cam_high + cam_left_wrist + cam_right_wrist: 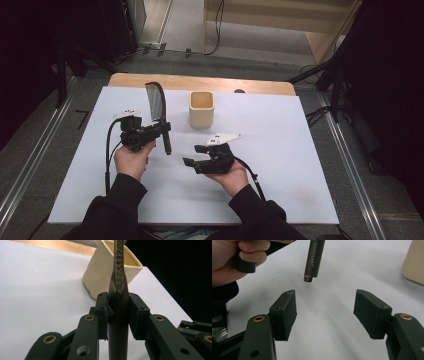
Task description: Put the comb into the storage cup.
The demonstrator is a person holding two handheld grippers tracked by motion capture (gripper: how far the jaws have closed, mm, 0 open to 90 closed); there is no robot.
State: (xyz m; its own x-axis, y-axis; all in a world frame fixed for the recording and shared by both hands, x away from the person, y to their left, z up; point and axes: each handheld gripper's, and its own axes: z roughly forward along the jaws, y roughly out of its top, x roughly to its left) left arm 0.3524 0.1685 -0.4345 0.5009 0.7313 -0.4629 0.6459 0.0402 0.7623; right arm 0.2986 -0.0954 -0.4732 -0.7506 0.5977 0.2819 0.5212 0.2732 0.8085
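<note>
A dark brush point(156, 101) with a long handle point(313, 260) is held above the white sheet point(285, 150), head tilted up and back. My left gripper point(151, 133) is shut on the handle just below the head, and the left gripper view shows both pads pressed against the brush point(119, 277). The handle's lower end hangs free with a silver tip. To its right, my right gripper point(193, 155) stands open with nothing between its jaws. In the right gripper view the right gripper point(324, 312) points at the handle end, a short way off. A cream square cup point(201, 109) stands upright behind.
The white sheet covers a wooden table point(200, 81) whose far edge shows behind the cup point(105, 267). The person's left hand point(239, 257) wraps that gripper's grip. Cables trail from both grippers toward the near edge. Dark stands and floor rails flank the table.
</note>
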